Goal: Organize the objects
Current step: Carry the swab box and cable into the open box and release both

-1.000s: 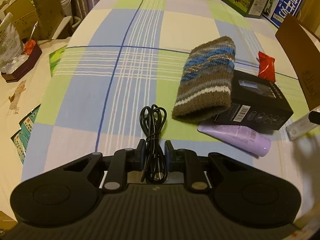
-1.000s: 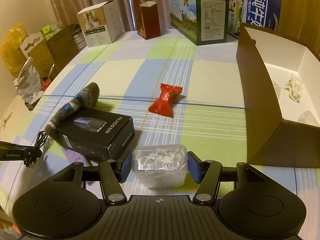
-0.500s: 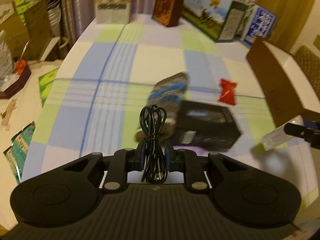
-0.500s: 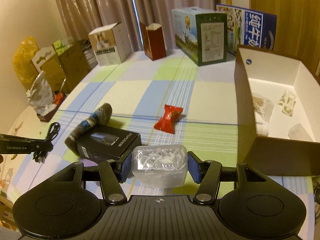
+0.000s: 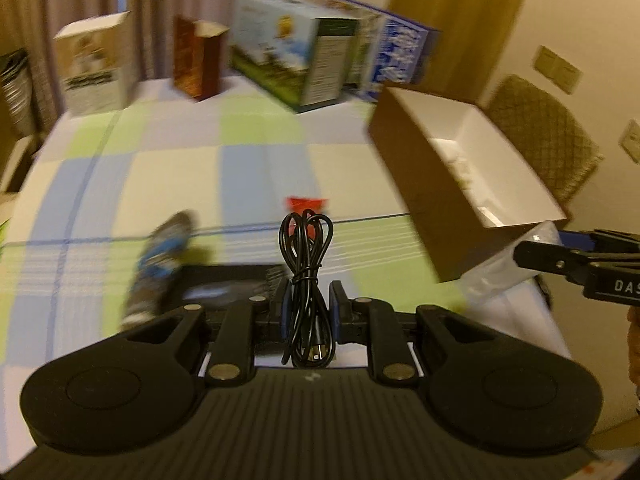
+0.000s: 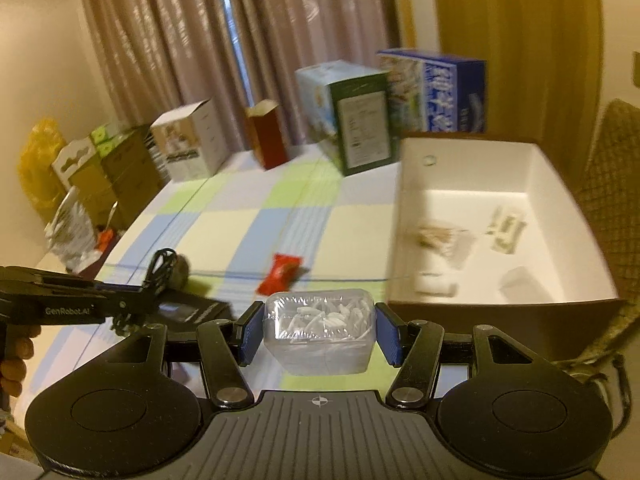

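My left gripper point(image 5: 307, 307) is shut on a coiled black cable point(image 5: 306, 276) and holds it above the table. My right gripper point(image 6: 319, 333) is shut on a clear plastic box of small white pieces point(image 6: 319, 334), lifted above the table's front part. The open cardboard box with a white inside point(image 6: 480, 216) stands to the right; it also shows in the left wrist view point(image 5: 460, 172). It holds several small items. On the checked cloth lie a red packet point(image 6: 282, 272), a black carton point(image 5: 224, 280) and a striped knitted sleeve point(image 5: 160, 264).
Several cartons stand along the table's far edge: a white one point(image 6: 192, 144), a red-brown one point(image 6: 266, 136), a green milk carton point(image 6: 352, 116) and a blue one point(image 6: 436, 88). A chair point(image 5: 548, 140) stands right of the open box. Boxes and bags crowd the left side point(image 6: 80, 184).
Both grippers have risen and swung right, toward the open box, each keeping its load. The views now look more across the table than down at it.
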The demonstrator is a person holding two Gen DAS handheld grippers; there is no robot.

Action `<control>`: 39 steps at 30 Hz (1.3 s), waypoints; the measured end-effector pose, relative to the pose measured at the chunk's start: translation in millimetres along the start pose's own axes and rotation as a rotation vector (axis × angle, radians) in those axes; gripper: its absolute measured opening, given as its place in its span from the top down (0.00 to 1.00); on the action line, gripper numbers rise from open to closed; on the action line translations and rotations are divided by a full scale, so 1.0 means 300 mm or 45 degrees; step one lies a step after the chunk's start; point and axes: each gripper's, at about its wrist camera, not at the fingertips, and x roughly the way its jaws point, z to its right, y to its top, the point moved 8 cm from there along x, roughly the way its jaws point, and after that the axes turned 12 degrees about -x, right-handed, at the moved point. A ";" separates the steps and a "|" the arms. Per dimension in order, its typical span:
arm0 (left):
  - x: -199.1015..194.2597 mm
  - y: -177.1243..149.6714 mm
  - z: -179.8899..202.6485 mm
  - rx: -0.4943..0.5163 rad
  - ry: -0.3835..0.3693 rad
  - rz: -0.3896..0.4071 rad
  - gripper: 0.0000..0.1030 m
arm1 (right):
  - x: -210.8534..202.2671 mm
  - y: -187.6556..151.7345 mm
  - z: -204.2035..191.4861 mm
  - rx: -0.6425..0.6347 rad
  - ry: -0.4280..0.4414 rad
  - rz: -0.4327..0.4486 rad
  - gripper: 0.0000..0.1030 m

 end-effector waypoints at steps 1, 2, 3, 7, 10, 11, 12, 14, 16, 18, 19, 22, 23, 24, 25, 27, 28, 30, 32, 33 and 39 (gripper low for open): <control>0.011 0.006 0.035 0.016 -0.018 0.000 0.85 | -0.016 0.006 0.031 0.003 -0.014 0.007 0.47; 0.022 0.013 0.074 0.039 -0.038 0.000 0.85 | -0.031 0.011 0.060 0.008 -0.027 0.016 0.47; 0.035 0.021 0.119 0.061 -0.056 0.000 0.85 | -0.047 0.016 0.091 0.014 -0.039 0.025 0.47; 0.082 0.056 0.268 0.122 -0.137 0.001 0.85 | -0.092 0.044 0.207 0.025 -0.091 0.062 0.47; 0.126 0.091 0.375 0.163 -0.188 -0.002 0.85 | -0.112 0.071 0.294 0.032 -0.126 0.090 0.47; 0.143 0.102 0.416 0.176 -0.209 -0.004 0.85 | -0.114 0.078 0.318 0.029 -0.139 0.095 0.47; 0.154 0.111 0.446 0.184 -0.218 -0.006 0.85 | -0.113 0.086 0.344 0.025 -0.152 0.101 0.47; 0.184 0.131 0.512 0.213 -0.236 -0.002 0.85 | -0.106 0.097 0.389 0.019 -0.166 0.104 0.47; 0.212 0.149 0.570 0.231 -0.247 -0.003 0.85 | -0.090 0.103 0.432 0.015 -0.176 0.098 0.47; 0.254 0.166 0.624 0.246 -0.256 -0.014 0.85 | -0.070 0.103 0.471 0.006 -0.176 0.085 0.47; 0.275 0.172 0.642 0.255 -0.254 -0.017 0.85 | -0.059 0.101 0.487 0.006 -0.174 0.077 0.47; 0.344 0.184 0.685 0.281 -0.230 -0.045 0.85 | -0.022 0.091 0.536 0.008 -0.164 0.045 0.47; 0.370 0.185 0.698 0.288 -0.228 -0.061 0.85 | -0.004 0.087 0.549 0.009 -0.161 0.033 0.47; 0.393 0.184 0.707 0.292 -0.220 -0.078 0.85 | 0.011 0.080 0.562 0.012 -0.156 0.021 0.47; 0.412 0.182 0.714 0.298 -0.212 -0.093 0.85 | 0.024 0.072 0.575 0.018 -0.151 0.009 0.47; 0.457 0.176 0.732 0.316 -0.202 -0.123 0.85 | 0.045 0.057 0.601 0.029 -0.136 -0.014 0.47; 0.478 0.171 0.738 0.326 -0.192 -0.139 0.88 | 0.058 0.052 0.611 0.033 -0.130 -0.025 0.47; 0.515 0.163 0.755 0.346 -0.179 -0.168 0.93 | 0.080 0.038 0.628 0.040 -0.115 -0.049 0.47; 0.547 0.159 0.771 0.363 -0.170 -0.191 0.93 | 0.102 0.023 0.639 0.044 -0.103 -0.073 0.47; 0.563 0.156 0.776 0.372 -0.164 -0.203 0.93 | 0.113 0.015 0.645 0.046 -0.095 -0.087 0.47; 0.631 0.142 0.783 0.373 -0.131 -0.261 0.91 | 0.168 -0.021 0.665 0.059 -0.040 -0.151 0.47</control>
